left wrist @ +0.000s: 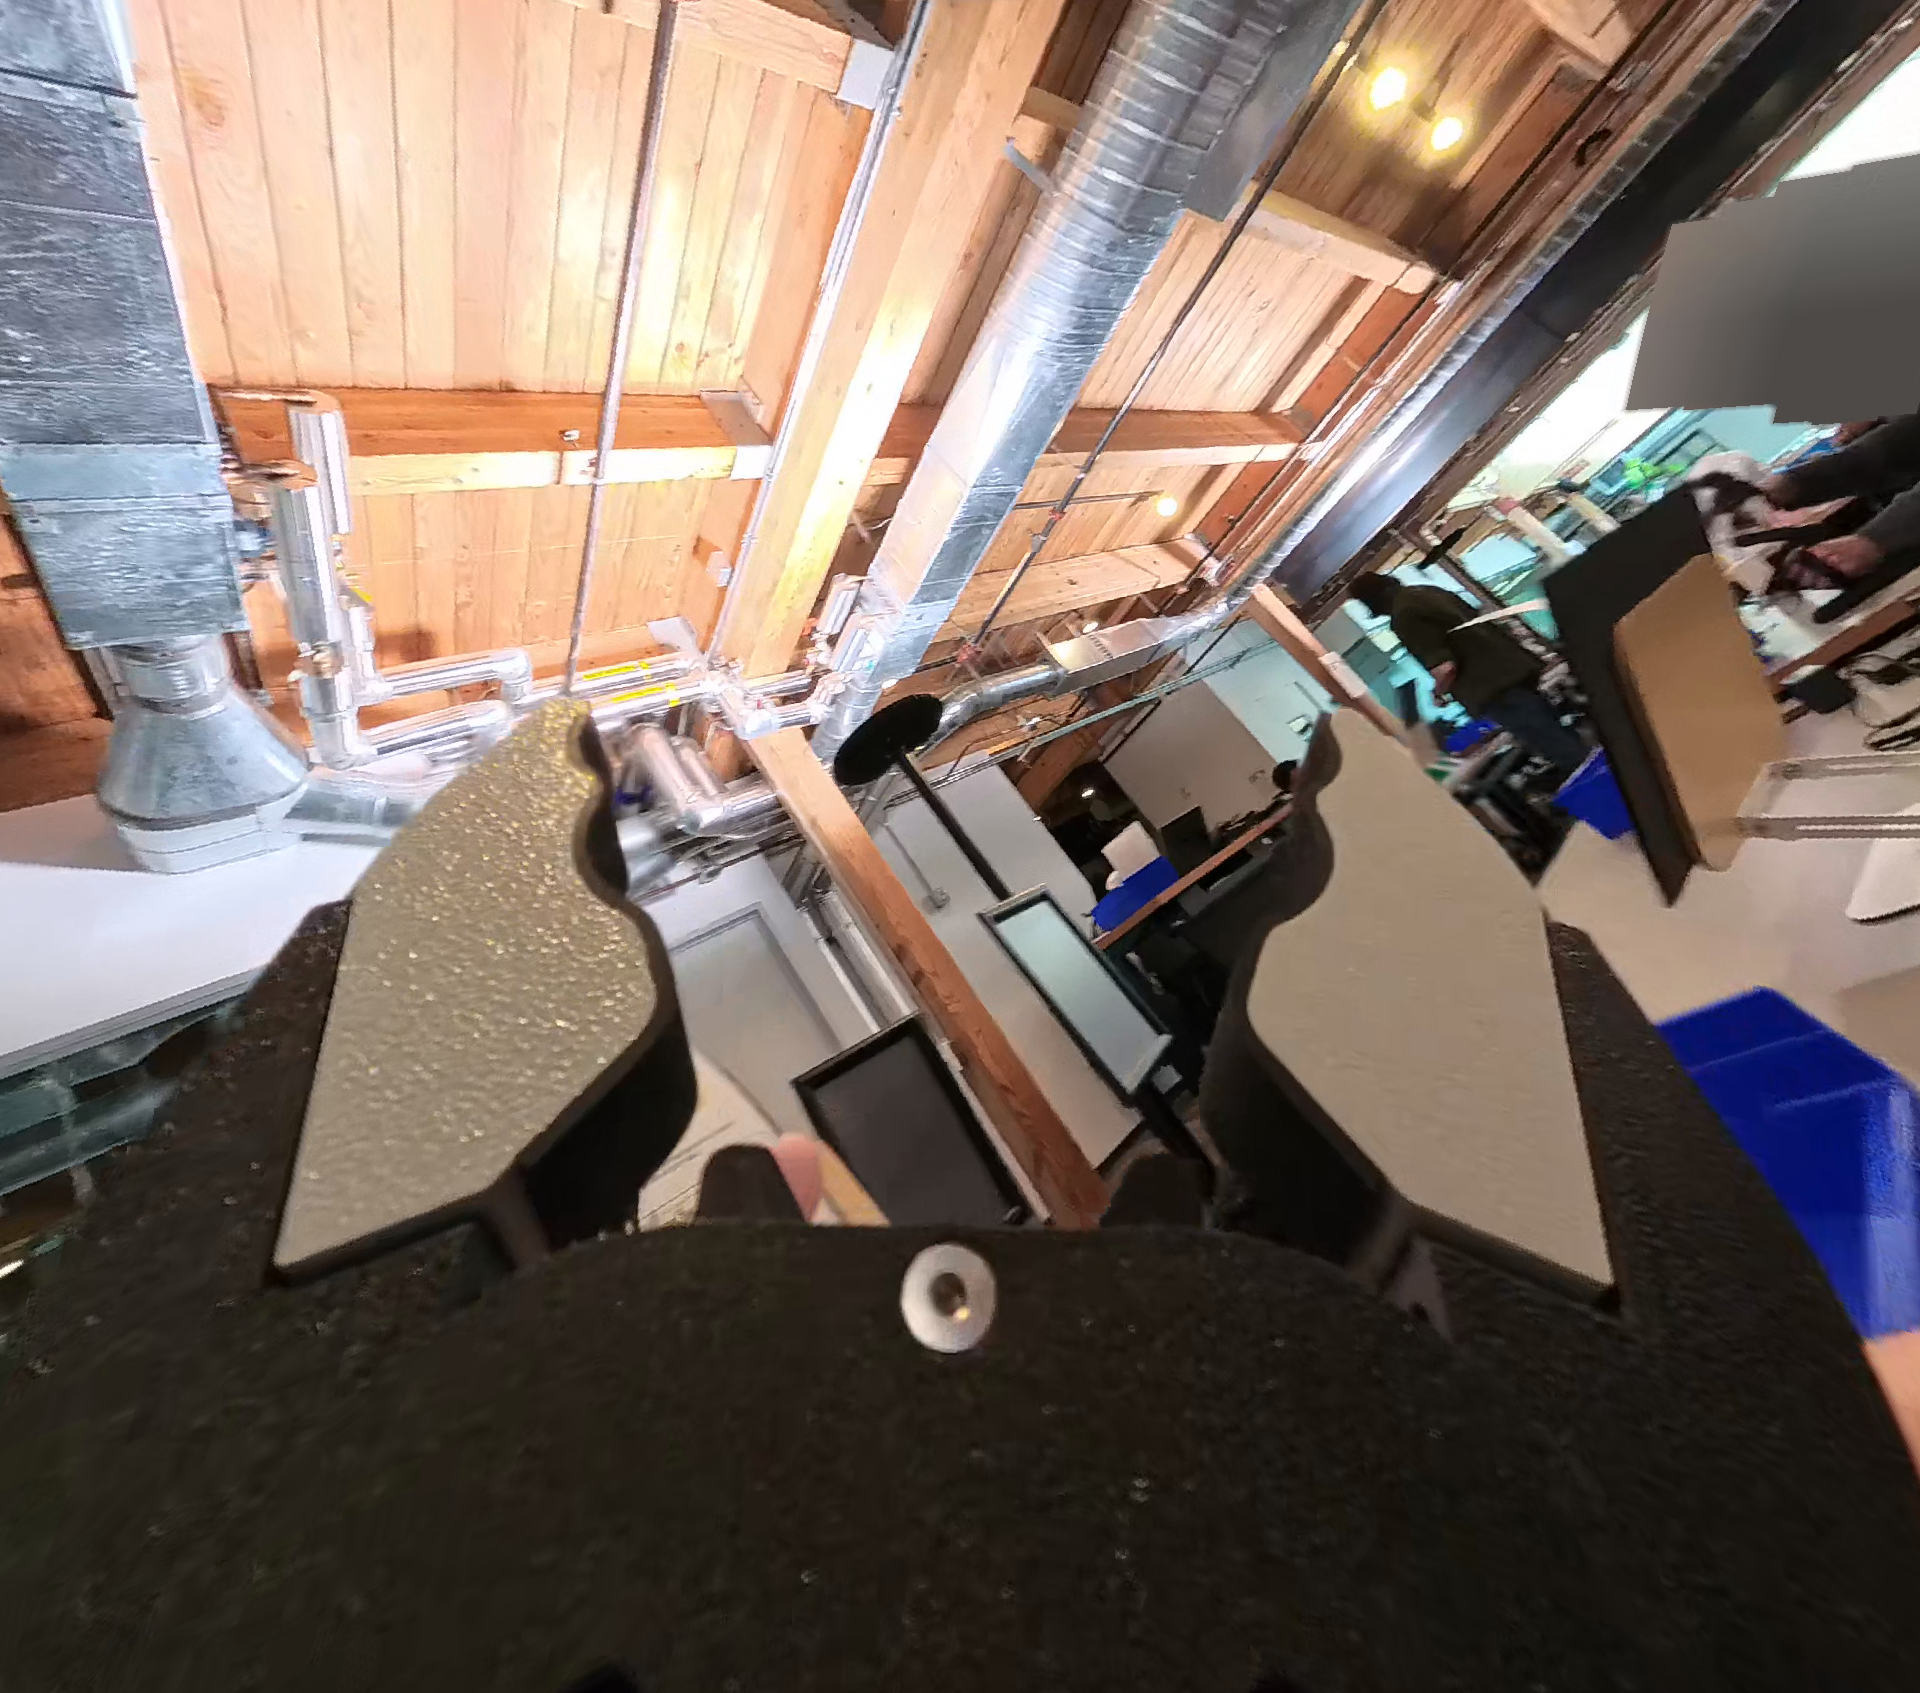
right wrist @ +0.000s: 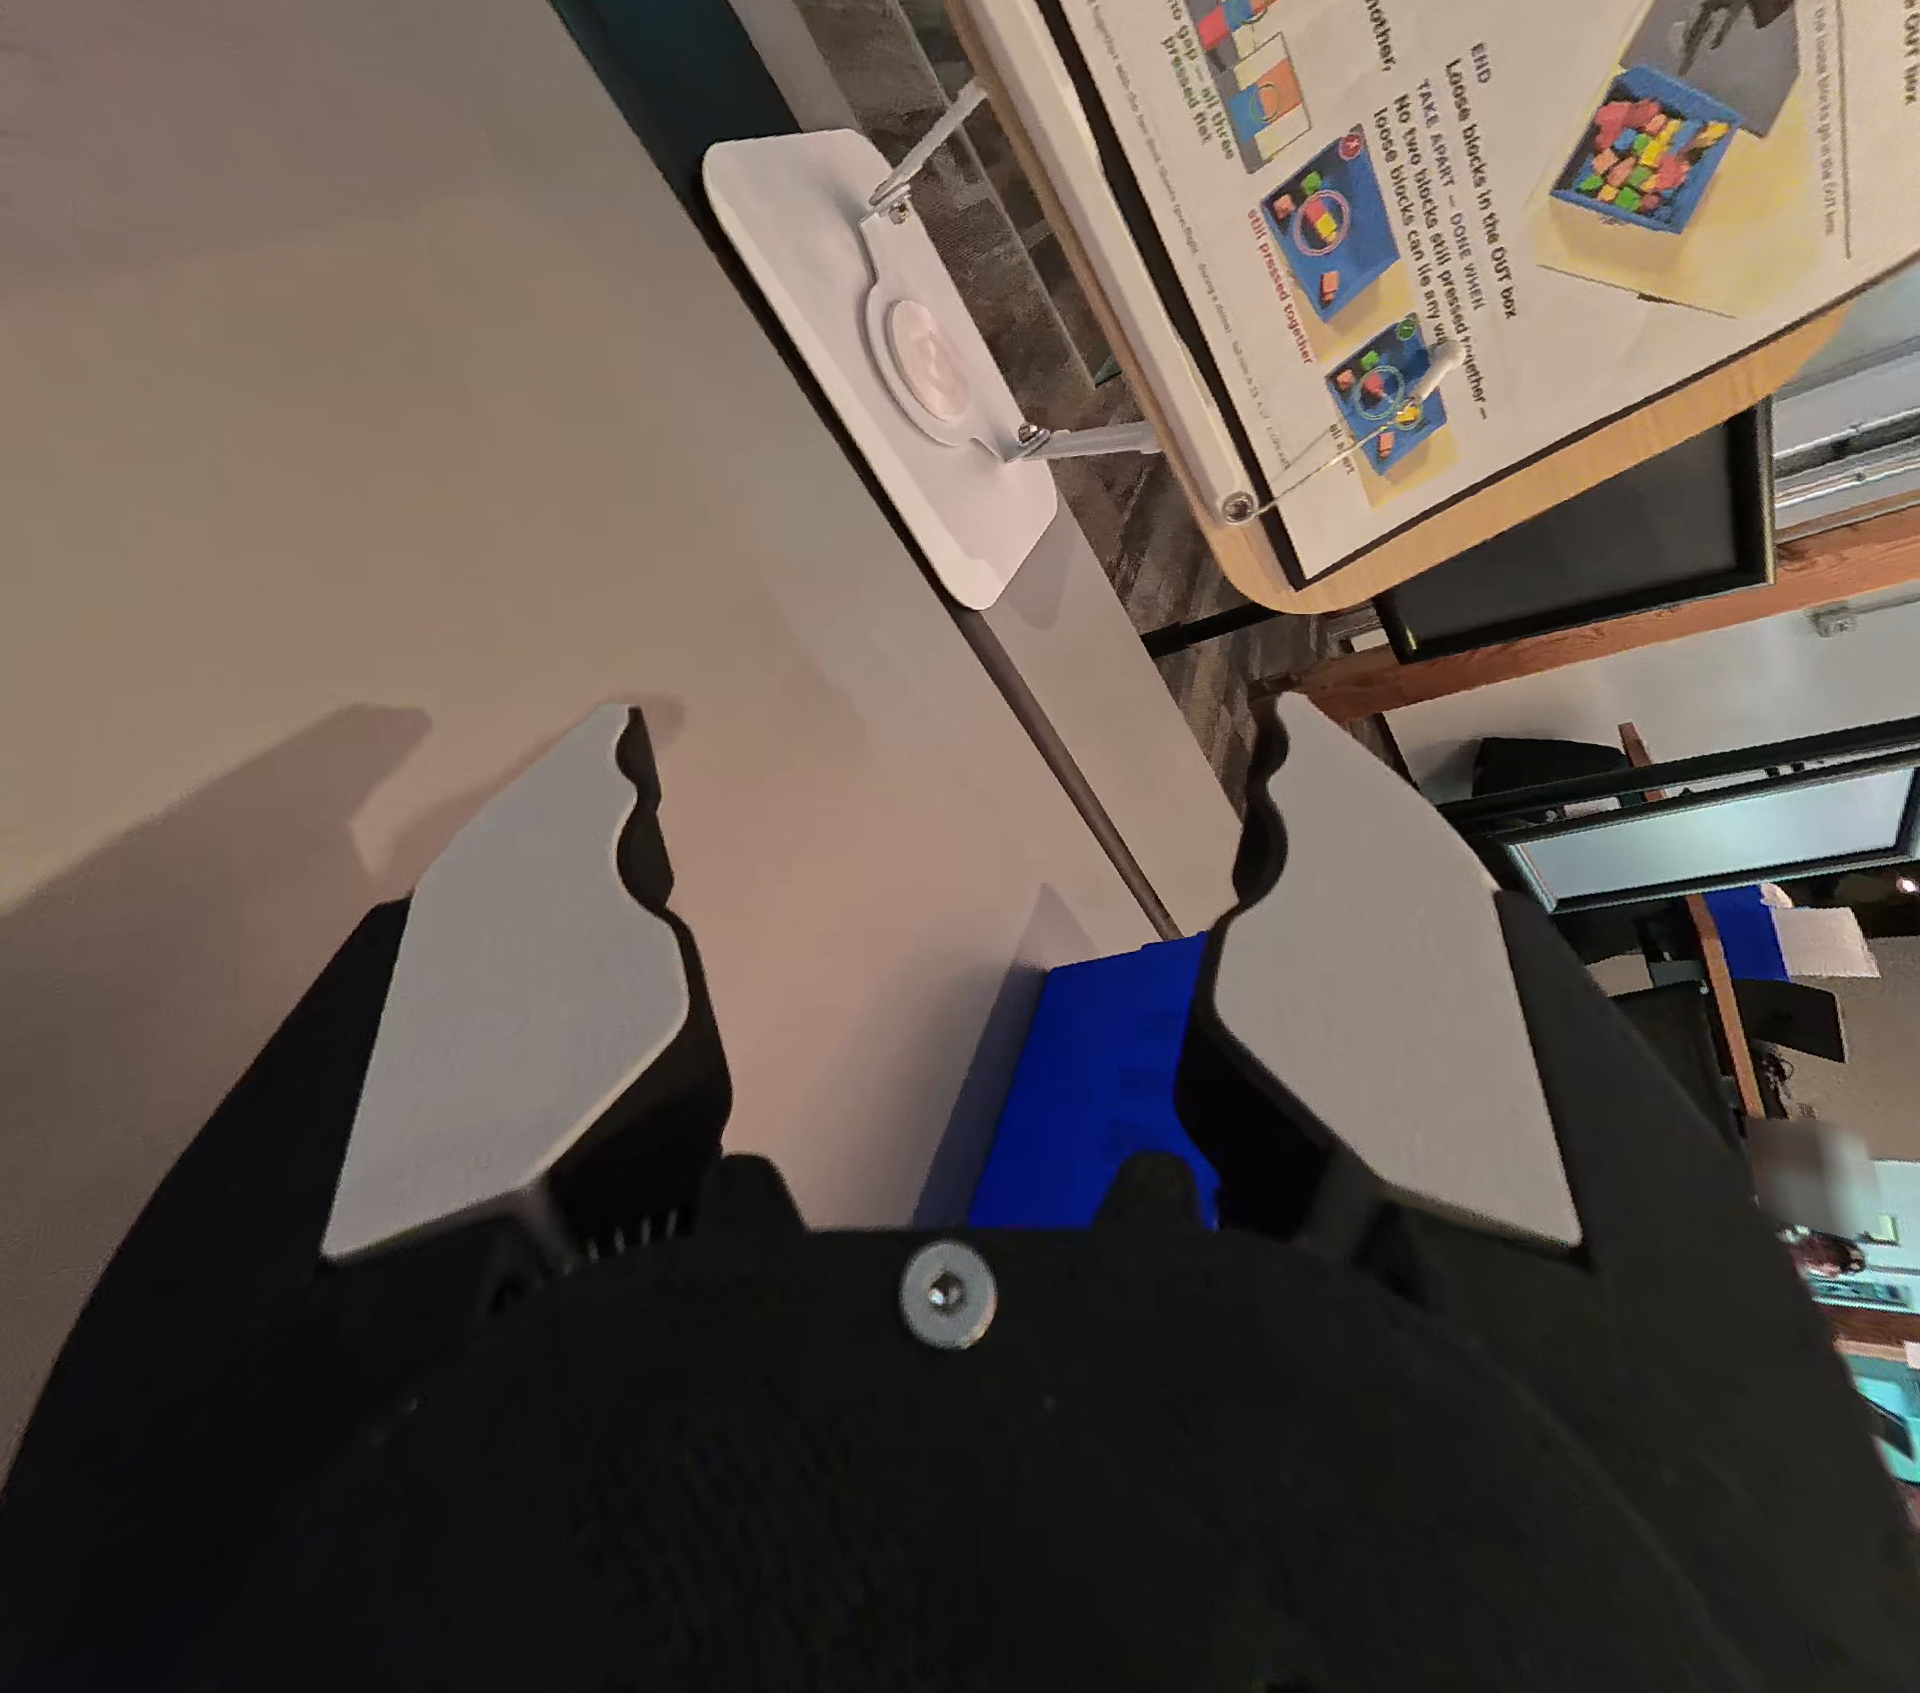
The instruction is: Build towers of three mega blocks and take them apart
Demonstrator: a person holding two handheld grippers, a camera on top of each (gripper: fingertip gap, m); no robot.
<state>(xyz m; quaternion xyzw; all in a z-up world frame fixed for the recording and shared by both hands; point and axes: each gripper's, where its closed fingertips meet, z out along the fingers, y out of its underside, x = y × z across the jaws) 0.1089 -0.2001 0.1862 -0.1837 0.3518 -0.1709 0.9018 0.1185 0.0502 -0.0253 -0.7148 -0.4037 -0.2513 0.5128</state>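
Two wrist views, one hand-held gripper in each. The left hand-held gripper (left wrist: 951,770) is pointing up toward a plank ceiling (left wrist: 436,209), its two fingers (left wrist: 499,916) standing wide apart with only air between them: released, grasping nothing. One round silver duct (left wrist: 1049,355) and one wooden beam (left wrist: 883,355) are crossing the ceiling, and two lamps (left wrist: 1413,105) are glowing side by side. One blue bin (left wrist: 1797,1113) is showing at the right edge.

The right hand-held gripper (right wrist: 951,770) is hanging over a pale tabletop (right wrist: 312,396), its two fingers (right wrist: 540,947) likewise spread, the pads pressing on nothing: released. One blue box (right wrist: 1101,1082) is lying low between the finger bases, near the tabletop's edge; whether it touches them cannot be told. One white stand base (right wrist: 883,355) is resting at the tabletop's edge, carrying one instruction board (right wrist: 1455,137) with printed pictures. No loose mega block is showing in either view; coloured blocks are appearing only in the board's printed pictures.
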